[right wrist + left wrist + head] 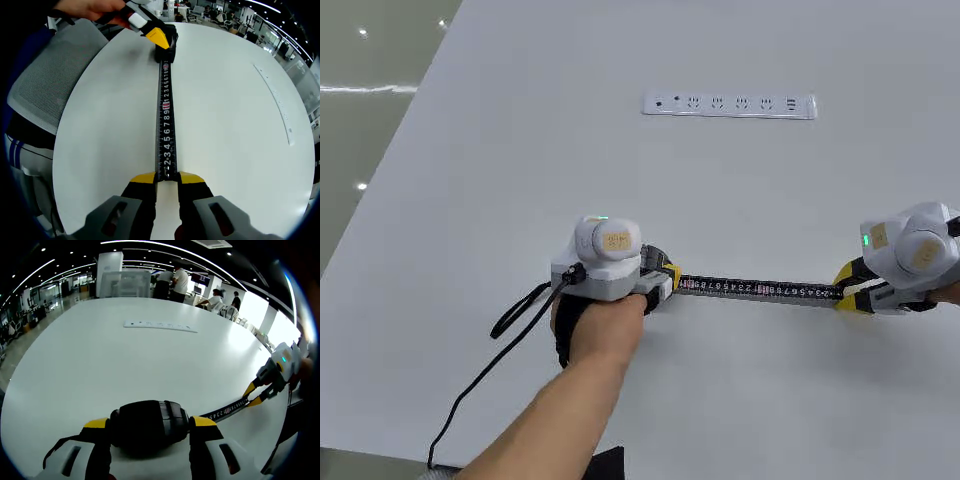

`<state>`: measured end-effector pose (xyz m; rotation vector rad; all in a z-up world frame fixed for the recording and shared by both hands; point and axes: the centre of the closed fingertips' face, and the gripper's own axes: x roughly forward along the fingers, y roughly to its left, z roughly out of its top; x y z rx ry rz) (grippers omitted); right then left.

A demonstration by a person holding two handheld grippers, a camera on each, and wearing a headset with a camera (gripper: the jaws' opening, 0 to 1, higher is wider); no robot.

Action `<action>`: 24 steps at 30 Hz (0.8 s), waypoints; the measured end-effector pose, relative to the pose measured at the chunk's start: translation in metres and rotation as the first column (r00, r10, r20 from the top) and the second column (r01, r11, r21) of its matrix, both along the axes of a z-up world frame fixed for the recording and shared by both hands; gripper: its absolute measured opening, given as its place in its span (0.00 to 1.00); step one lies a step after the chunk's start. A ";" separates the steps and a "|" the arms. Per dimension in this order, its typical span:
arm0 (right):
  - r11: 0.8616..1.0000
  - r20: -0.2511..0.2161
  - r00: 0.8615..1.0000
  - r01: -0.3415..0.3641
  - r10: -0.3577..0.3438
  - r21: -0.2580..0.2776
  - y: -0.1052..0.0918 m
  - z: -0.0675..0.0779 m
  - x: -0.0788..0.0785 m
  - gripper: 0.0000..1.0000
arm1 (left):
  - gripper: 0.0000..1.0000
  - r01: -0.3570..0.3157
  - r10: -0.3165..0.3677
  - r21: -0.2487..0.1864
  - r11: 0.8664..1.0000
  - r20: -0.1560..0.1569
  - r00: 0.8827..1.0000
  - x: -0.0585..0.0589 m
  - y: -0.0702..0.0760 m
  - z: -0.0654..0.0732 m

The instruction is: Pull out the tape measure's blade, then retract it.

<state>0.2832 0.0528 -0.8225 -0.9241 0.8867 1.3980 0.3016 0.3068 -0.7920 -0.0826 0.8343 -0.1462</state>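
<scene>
Closest, a forearm leads to the left gripper, which is clamped around the black tape measure case near the front of the white table. From the case the blade stretches rightward, and the right gripper pinches its tip between yellow jaws. This blade looks thin, springy and sharp-edged. It is best held at the tip and fed back slowly.

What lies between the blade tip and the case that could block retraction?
Nothing visible. The blade runs over bare table from the right gripper to the case in the left gripper; the power strip lies aside.
</scene>
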 end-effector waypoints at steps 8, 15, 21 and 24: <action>1.000 0.009 1.000 0.001 -0.001 0.009 0.000 0.000 0.000 0.11 | 0.59 0.010 -0.010 0.000 1.000 0.005 1.000 0.000 0.000 0.000; 1.000 0.003 1.000 0.008 -0.008 0.010 0.000 0.000 -0.001 0.11 | 0.58 0.025 -0.025 0.003 1.000 0.017 1.000 0.000 0.000 0.001; 1.000 -0.012 1.000 0.019 -0.018 0.024 0.004 0.001 -0.001 0.11 | 0.57 0.030 -0.030 0.004 1.000 0.021 0.999 0.000 0.000 0.001; 0.999 -0.016 1.000 0.021 -0.021 0.029 0.007 0.001 0.000 0.11 | 0.57 0.034 -0.034 0.003 0.999 0.023 0.999 0.000 0.000 0.001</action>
